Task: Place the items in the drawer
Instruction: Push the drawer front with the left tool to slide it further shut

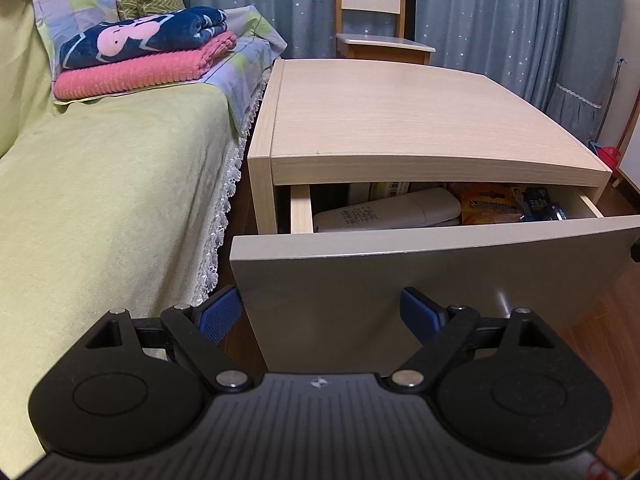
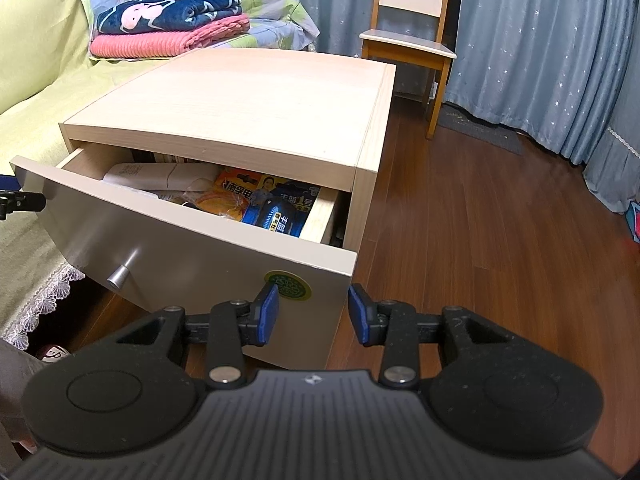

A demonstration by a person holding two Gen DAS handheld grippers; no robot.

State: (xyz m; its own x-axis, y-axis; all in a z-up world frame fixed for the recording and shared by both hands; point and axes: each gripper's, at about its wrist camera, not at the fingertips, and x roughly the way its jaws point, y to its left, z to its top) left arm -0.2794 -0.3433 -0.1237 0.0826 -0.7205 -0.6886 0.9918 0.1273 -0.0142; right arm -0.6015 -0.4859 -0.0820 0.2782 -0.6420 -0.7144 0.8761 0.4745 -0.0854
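both claws, the left gripper and the right gripper, were apart and held nothing by the open drawer, whose packs and remote sat high and could jam it if pushed.

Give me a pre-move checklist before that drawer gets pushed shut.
1. Drawer open: ok, pulled out.
2. Items inside: ok, remote and battery pack lie in it.
3. Contents below the rim: cannot tell.
4. Left gripper empty: ok, open, facing the drawer front.
5. Right gripper empty: ok, open at the drawer's right corner.
6. Nightstand top bare: ok.
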